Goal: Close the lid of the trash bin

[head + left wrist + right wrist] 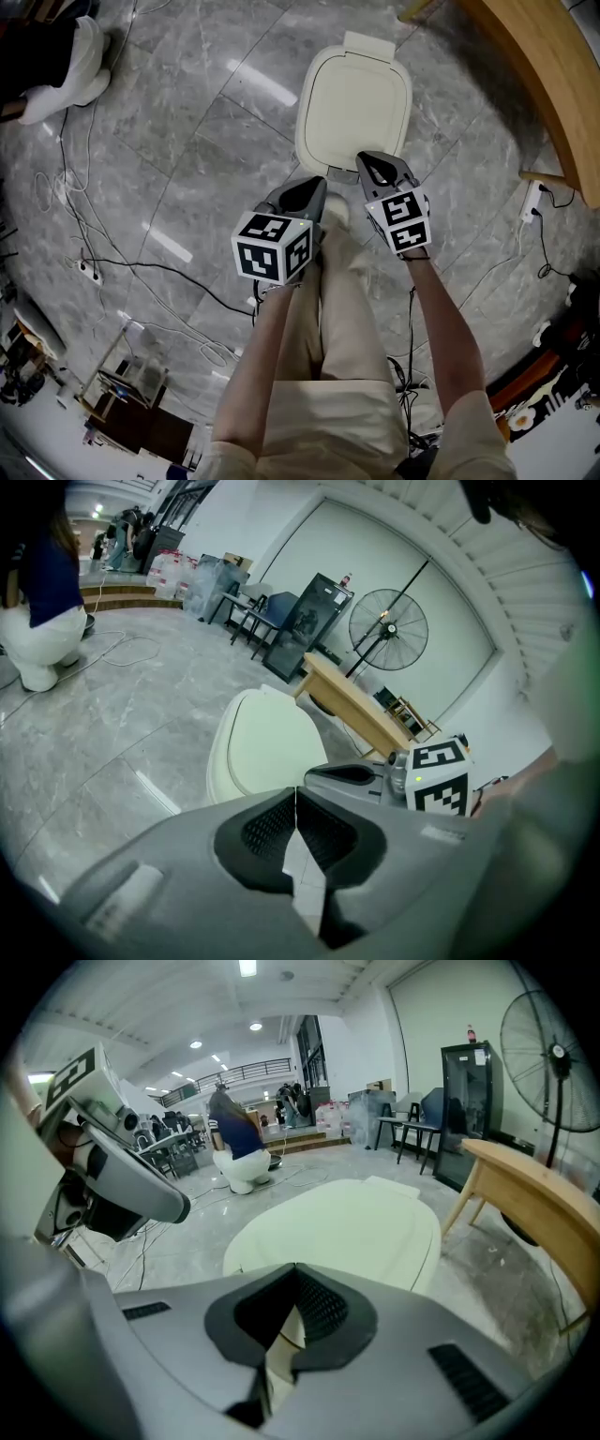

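Bin lid (354, 103) down, left tongs (317, 185) and right tongs (371, 161) clenched empty near it

left hand-held gripper (311, 187): jaws together | right hand-held gripper (367, 161): jaws together

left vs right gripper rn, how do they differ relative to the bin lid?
The right gripper hangs over the near edge of the bin lid; the left gripper sits short of it, beside its near-left corner. Right gripper view: lid lies straight ahead of the fingers; left gripper view: lid sits ahead, slightly left. Shared: both shut, nothing between the fingers, both angled down. Lid is already down; contact can't be told.
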### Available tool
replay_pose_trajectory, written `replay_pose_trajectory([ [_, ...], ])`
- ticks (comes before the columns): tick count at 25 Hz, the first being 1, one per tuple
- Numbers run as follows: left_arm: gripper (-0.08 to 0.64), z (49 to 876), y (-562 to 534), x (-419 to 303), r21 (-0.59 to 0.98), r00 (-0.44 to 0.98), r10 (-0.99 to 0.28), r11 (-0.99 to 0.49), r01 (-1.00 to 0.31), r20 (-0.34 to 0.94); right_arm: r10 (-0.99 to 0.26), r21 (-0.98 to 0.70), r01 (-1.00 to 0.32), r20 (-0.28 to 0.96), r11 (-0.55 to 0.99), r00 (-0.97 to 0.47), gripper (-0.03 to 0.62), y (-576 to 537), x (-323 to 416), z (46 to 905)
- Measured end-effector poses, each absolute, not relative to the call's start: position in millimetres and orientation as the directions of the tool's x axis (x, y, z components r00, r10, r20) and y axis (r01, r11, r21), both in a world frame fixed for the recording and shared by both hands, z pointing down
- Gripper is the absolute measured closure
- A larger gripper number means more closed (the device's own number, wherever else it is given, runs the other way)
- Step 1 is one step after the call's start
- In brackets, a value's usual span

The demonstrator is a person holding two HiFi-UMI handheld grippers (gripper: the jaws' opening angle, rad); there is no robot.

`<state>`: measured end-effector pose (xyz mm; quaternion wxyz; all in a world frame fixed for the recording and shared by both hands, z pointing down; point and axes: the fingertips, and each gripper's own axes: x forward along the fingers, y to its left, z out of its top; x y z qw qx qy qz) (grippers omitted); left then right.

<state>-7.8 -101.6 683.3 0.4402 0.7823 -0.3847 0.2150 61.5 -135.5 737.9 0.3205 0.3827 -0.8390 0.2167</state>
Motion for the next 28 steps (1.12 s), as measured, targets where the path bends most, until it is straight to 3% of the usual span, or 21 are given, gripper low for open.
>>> replay_pose_trajectory([
  [20, 0.536, 680, -104, -13, 0.508, 0.596, -0.412, -0.310, -0.803, 0.689, -0.457, -0.127, -0.791, 0.757, 0.599, -0.467, 0.586, -136, 61, 743],
  [28, 0.537, 648, -98, -17, 0.497, 0.581, -0.415, -0.300, -0.814, 0.700, -0.435, -0.158, -0.802, 0.771, 0.576, -0.464, 0.586, -117, 64, 700],
])
